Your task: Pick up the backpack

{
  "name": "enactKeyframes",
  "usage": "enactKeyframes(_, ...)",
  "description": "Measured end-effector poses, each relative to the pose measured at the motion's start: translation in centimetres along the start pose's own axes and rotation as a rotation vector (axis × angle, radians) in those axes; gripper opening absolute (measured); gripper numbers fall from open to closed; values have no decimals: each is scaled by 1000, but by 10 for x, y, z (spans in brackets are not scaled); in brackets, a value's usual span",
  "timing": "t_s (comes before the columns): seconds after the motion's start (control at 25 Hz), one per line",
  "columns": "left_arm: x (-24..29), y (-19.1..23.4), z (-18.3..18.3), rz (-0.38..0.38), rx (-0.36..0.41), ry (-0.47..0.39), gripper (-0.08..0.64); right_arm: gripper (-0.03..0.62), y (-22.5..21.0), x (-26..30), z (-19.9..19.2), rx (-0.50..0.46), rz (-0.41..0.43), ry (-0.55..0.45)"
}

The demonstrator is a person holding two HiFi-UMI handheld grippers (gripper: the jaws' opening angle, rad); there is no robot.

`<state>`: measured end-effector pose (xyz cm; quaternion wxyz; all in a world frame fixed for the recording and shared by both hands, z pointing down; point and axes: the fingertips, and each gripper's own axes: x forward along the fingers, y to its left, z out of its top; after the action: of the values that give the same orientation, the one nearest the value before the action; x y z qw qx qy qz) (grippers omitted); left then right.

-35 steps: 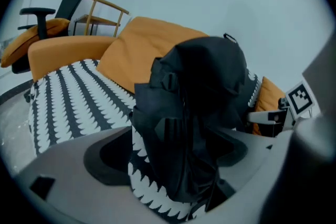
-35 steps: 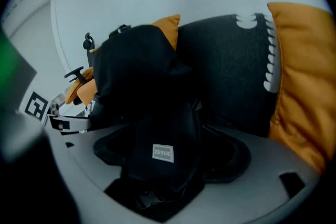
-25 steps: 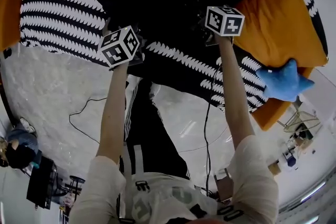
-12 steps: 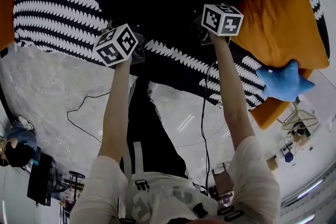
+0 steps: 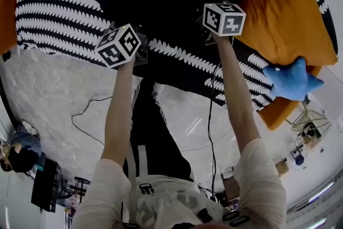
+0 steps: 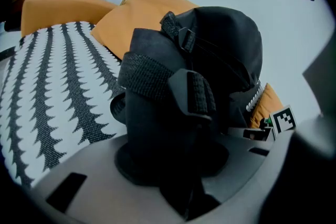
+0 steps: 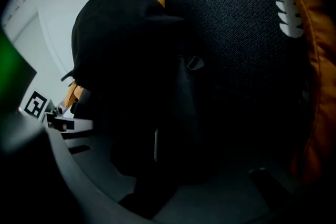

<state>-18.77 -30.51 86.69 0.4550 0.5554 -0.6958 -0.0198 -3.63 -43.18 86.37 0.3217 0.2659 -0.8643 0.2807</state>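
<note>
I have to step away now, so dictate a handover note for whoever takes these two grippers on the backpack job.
Left gripper: jaws have just been closing, now pinching a strap of the backpack.
Right gripper: jaws have just been closing too, on dark backpack material; view is dim.
Backpack: stands on the striped bed, beside the orange pillow.
Done: both grips taken.
To do: lift the backpack off the bed.

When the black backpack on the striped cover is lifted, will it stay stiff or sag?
The backpack probably sags: its soft fabric already folds and slumps. Its woven strap looks rough, so it should hardly slip. Its rounded top suggests some filling, so some weight.
</note>
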Motion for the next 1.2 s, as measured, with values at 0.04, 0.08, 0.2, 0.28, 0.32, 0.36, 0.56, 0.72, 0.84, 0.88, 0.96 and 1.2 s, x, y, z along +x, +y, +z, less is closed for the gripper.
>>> enactKeyframes(0.04, 0, -10, 6, -8, 22, -18, 133, 115, -3, -6, 6, -3, -11, -18)
enactKeyframes(0.08, -4, -11, 10, -6, 42, -28, 130, 115, 0, -8, 9, 0, -15, -27)
enactKeyframes(0.2, -18, 12, 33, 0, 92, -39, 120, 110, 29, 10, 15, 22, -14, -39)
enactKeyframes(0.28, -25, 16, 61, -15, 133, -56, 115, 109, 45, 13, 35, 34, -25, -64)
enactKeyframes(0.32, -29, 11, 77, -25, 155, -68, 112, 109, 50, 8, 49, 38, -32, -82)
enactKeyframes(0.36, -35, 3, 93, -36, 178, -82, 110, 107, 54, 0, 64, 40, -39, -103)
enactKeyframes(0.56, -81, -71, 181, -107, 272, -160, 98, 106, 74, -77, 157, 22, -88, -223)
enactKeyframes(0.72, -144, -133, 241, -139, 358, -208, 95, 104, 104, -159, 215, 35, -113, -308)
enactKeyframes(0.84, -201, -188, 271, -188, 409, -224, 94, 105, 128, -240, 246, 48, -156, -359)
enactKeyframes(0.88, -221, -204, 281, -204, 432, -231, 94, 104, 138, -266, 254, 58, -171, -380)
enactKeyframes(0.96, -260, -233, 299, -233, 489, -251, 92, 104, 159, -317, 267, 79, -211, -428)
enactKeyframes(1.2, -354, -305, 299, -323, 567, -289, 94, 106, 205, -450, 258, 85, -324, -551)
